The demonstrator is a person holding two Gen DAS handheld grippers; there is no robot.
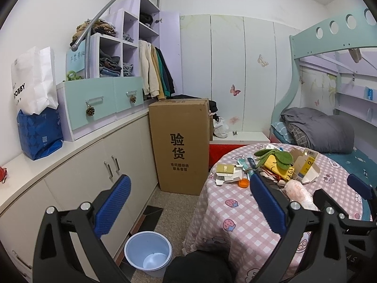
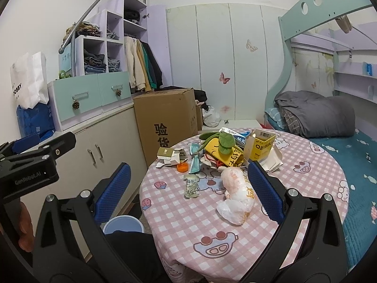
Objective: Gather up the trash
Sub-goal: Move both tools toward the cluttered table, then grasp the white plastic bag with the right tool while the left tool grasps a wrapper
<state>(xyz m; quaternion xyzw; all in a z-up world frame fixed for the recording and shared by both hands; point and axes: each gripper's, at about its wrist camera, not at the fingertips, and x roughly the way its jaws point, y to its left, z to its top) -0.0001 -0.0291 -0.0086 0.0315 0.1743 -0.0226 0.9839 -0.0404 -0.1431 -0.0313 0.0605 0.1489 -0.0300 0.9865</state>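
Observation:
A round table with a pink checked cloth (image 2: 212,224) holds scattered trash: a crumpled white-and-pink plastic bag (image 2: 236,194), a clear wrapper (image 2: 191,185), an orange cap (image 2: 182,167), an open yellow carton (image 2: 260,147), torn small boxes (image 2: 170,156) and a yellow plush toy with green leaves (image 2: 222,149). A blue bin (image 1: 148,252) stands on the floor left of the table. My left gripper (image 1: 190,205) is open and empty, above the floor between bin and table. My right gripper (image 2: 188,195) is open and empty, near the table's front-left edge, the bag beside its right finger.
A tall cardboard box (image 1: 180,146) stands behind the table by white cabinets (image 1: 94,172). A blue bag (image 1: 38,134) and a white paper bag (image 1: 35,80) sit on the counter. A bunk bed with a grey quilt (image 2: 315,114) lies to the right.

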